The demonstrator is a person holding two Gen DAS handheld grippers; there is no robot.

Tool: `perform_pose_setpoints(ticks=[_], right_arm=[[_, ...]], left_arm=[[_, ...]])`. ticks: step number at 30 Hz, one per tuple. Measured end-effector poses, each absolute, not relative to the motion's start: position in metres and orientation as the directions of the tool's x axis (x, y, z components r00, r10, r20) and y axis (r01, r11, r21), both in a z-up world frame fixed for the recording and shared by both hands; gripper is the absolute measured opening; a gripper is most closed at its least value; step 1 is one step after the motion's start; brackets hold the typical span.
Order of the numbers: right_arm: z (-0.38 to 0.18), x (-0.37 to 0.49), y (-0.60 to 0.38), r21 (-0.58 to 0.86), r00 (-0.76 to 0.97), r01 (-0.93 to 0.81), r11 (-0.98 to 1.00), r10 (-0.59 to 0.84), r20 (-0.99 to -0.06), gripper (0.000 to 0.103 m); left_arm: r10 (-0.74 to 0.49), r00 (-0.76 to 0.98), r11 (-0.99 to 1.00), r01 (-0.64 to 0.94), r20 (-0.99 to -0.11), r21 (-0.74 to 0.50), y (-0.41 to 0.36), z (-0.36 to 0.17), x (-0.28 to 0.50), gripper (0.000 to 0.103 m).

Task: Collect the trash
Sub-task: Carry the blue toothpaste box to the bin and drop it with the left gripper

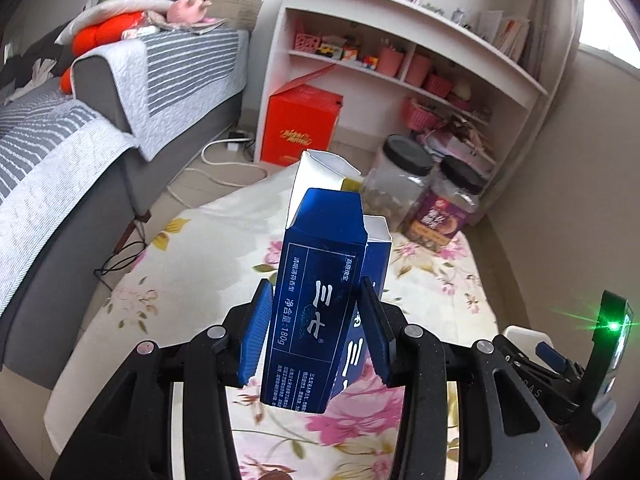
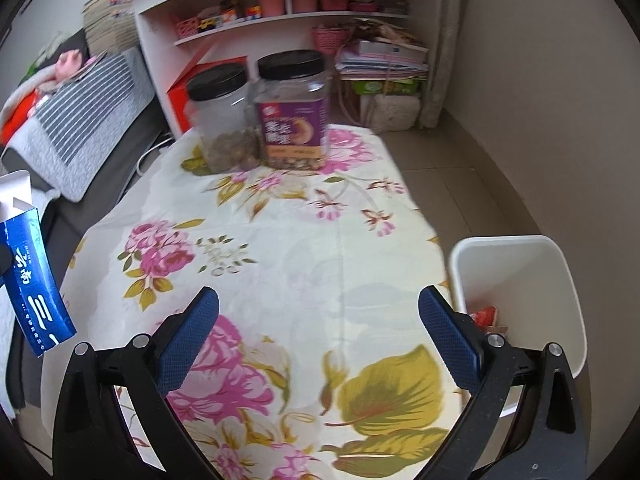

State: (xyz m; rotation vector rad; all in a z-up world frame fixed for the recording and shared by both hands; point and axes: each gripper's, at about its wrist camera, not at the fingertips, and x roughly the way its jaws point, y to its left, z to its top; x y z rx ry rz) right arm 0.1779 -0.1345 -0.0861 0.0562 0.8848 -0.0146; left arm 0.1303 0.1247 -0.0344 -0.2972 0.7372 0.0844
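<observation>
My left gripper [image 1: 316, 332] is shut on a tall blue toothpaste box [image 1: 316, 280] with white print, its top flaps open, held upright above the flowered tablecloth [image 1: 224, 248]. In the right wrist view the same blue box [image 2: 34, 276] hangs at the far left edge. My right gripper [image 2: 318, 316] stands open over the cloth with nothing between its fingers. A white trash bin [image 2: 520, 280] sits beside the table at the right, just past the right finger, with a red-and-white scrap [image 2: 486, 316] lying in it.
Two clear jars with black lids [image 2: 224, 120] [image 2: 294, 112] stand at the table's far end. Behind them is a white shelf unit [image 2: 224, 12] with pink baskets. A grey sofa [image 1: 80, 152] runs along the left, with a red carton [image 1: 302, 124] on the floor.
</observation>
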Motion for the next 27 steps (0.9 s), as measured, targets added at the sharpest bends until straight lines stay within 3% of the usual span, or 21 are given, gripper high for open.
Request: perform_pose_setpoints(ticks=[13, 27], right_arm=[[-0.066, 0.159, -0.222, 0.096, 0.665, 0.184, 0.978, -0.052, -0.745, 0.096], [-0.054, 0.129, -0.340, 0.178, 0.675, 0.399, 0.899, -0.157, -0.721, 0.096]], left_arm=[[-0.110, 0.769, 0.983, -0.009, -0.630, -0.182, 0.022, -0.021, 0.139, 0.043], [-0.318, 0.677, 0.947, 0.200, -0.664, -0.250, -0.109, -0.032, 0.160, 0.044]])
